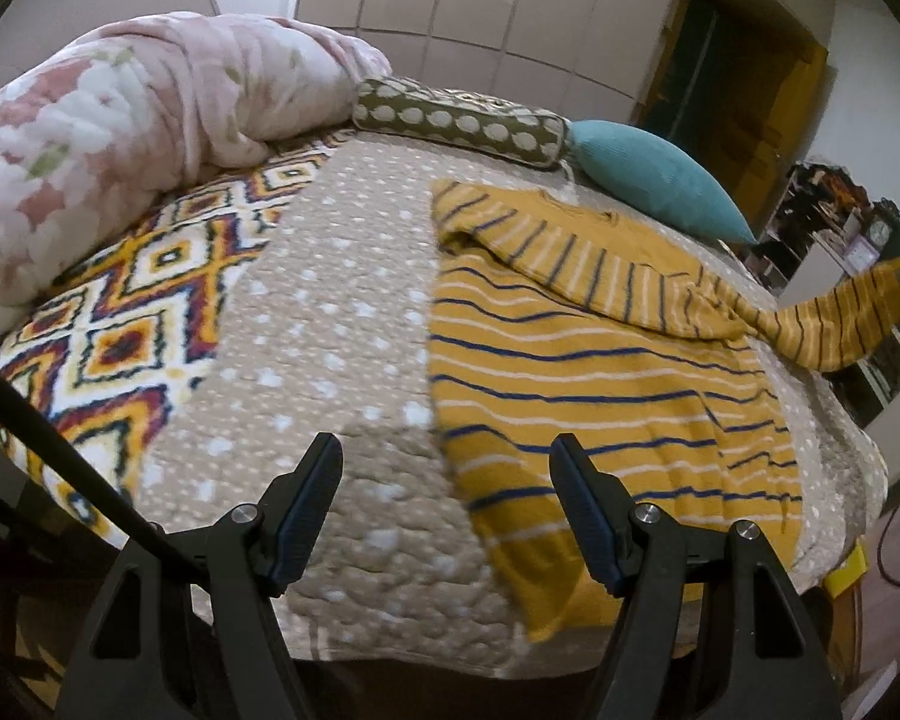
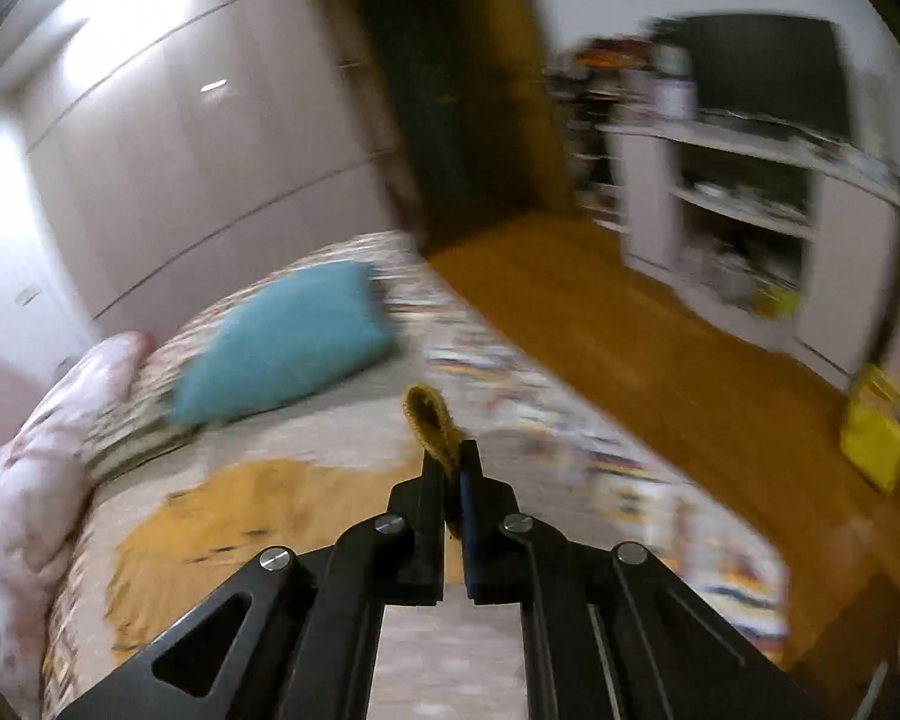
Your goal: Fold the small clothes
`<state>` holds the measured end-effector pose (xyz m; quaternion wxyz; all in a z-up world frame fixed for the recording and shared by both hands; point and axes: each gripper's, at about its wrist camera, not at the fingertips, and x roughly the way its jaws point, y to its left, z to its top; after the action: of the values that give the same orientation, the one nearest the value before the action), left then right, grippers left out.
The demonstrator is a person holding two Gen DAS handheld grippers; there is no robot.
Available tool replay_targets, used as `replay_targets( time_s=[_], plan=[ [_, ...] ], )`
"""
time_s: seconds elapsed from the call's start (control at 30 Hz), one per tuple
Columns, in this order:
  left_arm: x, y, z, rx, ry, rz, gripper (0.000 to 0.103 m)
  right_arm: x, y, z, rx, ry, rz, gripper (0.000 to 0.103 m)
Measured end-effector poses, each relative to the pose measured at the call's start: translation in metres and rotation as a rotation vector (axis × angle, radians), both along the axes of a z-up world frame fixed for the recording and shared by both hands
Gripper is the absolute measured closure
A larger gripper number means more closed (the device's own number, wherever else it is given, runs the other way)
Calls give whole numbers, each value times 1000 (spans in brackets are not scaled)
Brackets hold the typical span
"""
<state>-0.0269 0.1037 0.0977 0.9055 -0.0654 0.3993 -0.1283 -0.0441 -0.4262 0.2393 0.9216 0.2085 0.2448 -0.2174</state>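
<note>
The left gripper (image 1: 444, 450) hangs with its jaws spread and nothing between them, low over the near edge of the bed (image 1: 342, 300). The striped yellow sweater (image 1: 576, 372) lies flat from about one o'clock of it, long axis running from six towards twelve, one sleeve folded across the chest. Its other sleeve (image 1: 840, 324) lifts off towards three o'clock, pinched at the cuff by the clenched right gripper (image 2: 452, 450), raised and clearly nearer; the fold inward likely falls to that hand.
</note>
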Motion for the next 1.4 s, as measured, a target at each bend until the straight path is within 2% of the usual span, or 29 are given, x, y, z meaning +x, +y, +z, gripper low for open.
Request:
replay_targets(
  time_s=[0.03, 0.13, 0.23, 0.3, 0.33, 0.37, 0.4, 0.5, 0.53, 0.6, 0.63, 0.7, 0.73, 0.8, 0.87, 1.0, 1.07, 1.1, 1.2, 1.3, 1.37, 1.4],
  plan=[
    [1, 4, -1, -3, 2, 5, 33, 12, 14, 1, 0, 7, 38, 98],
    [2, 19, -7, -18, 16, 22, 33, 73, 93, -5, 6, 36, 235, 98],
    [0, 31, -12, -17, 19, 43, 33, 133, 178, -26, 21, 85, 422, 98],
    [-1, 41, -16, -19, 22, 61, 33, 165, 236, -49, 12, 135, 528, 98],
    [-1, 46, -17, -22, 25, 68, 33, 187, 274, -69, 10, 179, 594, 98],
    [-1, 52, -19, -25, 29, 76, 33, 195, 287, -80, 9, 201, 619, 98],
    [-2, 55, -20, -26, 31, 82, 33, 213, 320, -104, -6, 255, 669, 98],
    [-3, 65, -23, -23, 34, 97, 33, 239, 374, -151, -53, 361, 744, 98],
    [-3, 68, -24, -21, 35, 98, 33, 251, 397, -177, -67, 431, 809, 98],
    [-5, 71, -25, -15, 33, 103, 33, 247, 414, -208, -133, 511, 859, 94],
    [-5, 72, -26, -13, 32, 108, 33, 242, 427, -218, -241, 522, 857, 92],
    [-4, 74, -26, -20, 34, 117, 33, 231, 435, -217, -305, 496, 874, 80],
    [-2, 74, -27, -24, 40, 118, 33, 222, 435, -210, -262, 472, 923, 66],
    [3, 70, -26, -31, 48, 114, 33, 205, 425, -194, -212, 421, 950, 63],
    [8, 62, -22, -26, 43, 107, 33, 183, 404, -174, -193, 366, 930, 51],
    [17, 39, -19, -2, 44, 66, 33, 148, 333, -154, -197, 317, 819, 48],
    [20, 25, -21, 6, 59, 42, 33, 147, 296, -155, -220, 323, 715, 48],
    [21, 20, -21, 7, 64, 31, 33, 150, 263, -157, -193, 333, 635, 48],
    [26, 1, -20, 9, 72, -1, 33, 159, 189, -162, 62, 284, 515, 48],
    [35, -13, -19, -18, 81, -14, 33, 182, 128, -186, 342, 225, 406, 50],
    [41, -21, -23, -48, 88, -24, 33, 196, 111, -202, 432, 225, 396, 57],
    [45, -24, -27, -43, 103, -23, 33, 200, 104, -207, 418, 250, 351, 61]
  ],
)
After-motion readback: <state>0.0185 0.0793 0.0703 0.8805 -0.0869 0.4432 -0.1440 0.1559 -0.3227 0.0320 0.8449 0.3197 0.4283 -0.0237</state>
